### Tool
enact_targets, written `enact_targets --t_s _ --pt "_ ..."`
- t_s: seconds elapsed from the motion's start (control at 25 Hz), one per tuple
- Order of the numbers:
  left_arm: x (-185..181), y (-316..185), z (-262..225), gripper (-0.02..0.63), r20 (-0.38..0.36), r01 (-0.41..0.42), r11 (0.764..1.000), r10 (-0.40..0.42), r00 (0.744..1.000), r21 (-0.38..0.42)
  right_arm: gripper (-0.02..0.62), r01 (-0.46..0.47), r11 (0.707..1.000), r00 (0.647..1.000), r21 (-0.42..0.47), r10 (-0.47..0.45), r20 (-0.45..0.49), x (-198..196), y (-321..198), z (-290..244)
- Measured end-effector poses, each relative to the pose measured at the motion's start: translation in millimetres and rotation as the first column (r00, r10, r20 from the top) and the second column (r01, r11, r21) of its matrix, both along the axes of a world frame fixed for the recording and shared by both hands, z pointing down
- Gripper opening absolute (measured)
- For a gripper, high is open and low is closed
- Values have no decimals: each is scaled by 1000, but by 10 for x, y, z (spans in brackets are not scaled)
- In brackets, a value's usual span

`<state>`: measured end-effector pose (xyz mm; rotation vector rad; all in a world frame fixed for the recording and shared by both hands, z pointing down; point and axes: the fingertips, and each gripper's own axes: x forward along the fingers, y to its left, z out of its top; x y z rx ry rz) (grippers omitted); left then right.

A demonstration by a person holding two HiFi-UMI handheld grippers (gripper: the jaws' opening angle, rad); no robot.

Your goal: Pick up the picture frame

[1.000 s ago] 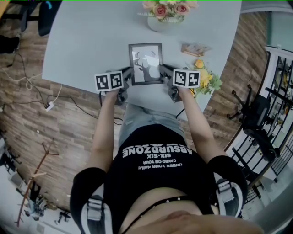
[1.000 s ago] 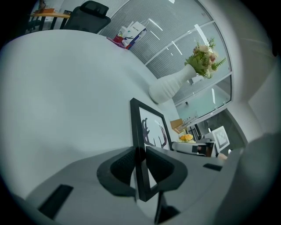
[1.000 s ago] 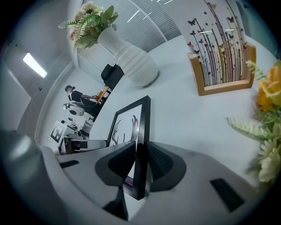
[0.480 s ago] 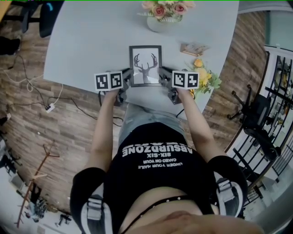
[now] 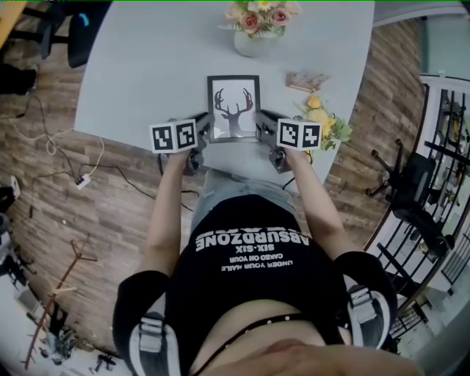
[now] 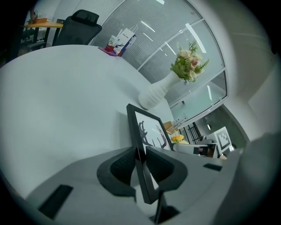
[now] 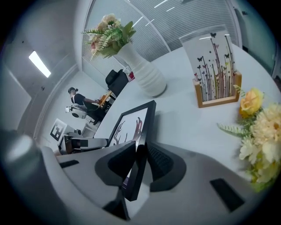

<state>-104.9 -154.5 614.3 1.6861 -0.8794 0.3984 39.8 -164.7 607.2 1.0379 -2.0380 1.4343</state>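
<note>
The black picture frame [image 5: 233, 107] with a deer-antler print hangs tilted up above the grey table [image 5: 147, 66], its picture toward me. My left gripper [image 5: 203, 126] is shut on the frame's left edge [image 6: 141, 154], and my right gripper [image 5: 262, 125] is shut on its right edge [image 7: 139, 167]. In the left gripper view the frame [image 6: 149, 132] stands edge-on between the two pads [image 6: 124, 165]. In the right gripper view the frame [image 7: 131, 125] rises off the table from between the pads [image 7: 159, 161].
A white vase of pink flowers [image 5: 255, 22] stands at the table's far side. A small wooden card stand [image 5: 308, 81] lies to the right, with a yellow flower bunch [image 5: 323, 121] near the right gripper. Office chairs [image 5: 66, 29] stand at the far left.
Both grippers have risen with the frame. It has tipped up from lying flat on the table, and the deer print now faces me plainly.
</note>
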Motion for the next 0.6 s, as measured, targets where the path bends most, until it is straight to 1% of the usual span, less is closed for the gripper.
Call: enact_targets --t_s 0.32,0.6 --pt "-50 26 -375 84 -21 24 996 -22 1000 84 94 -32 996 999 81 29 32 -33 11 -378" --pt "-93 36 -700 84 -44 51 984 -44 998 173 92 -42 989 997 140 32 77 -55 71 -658"
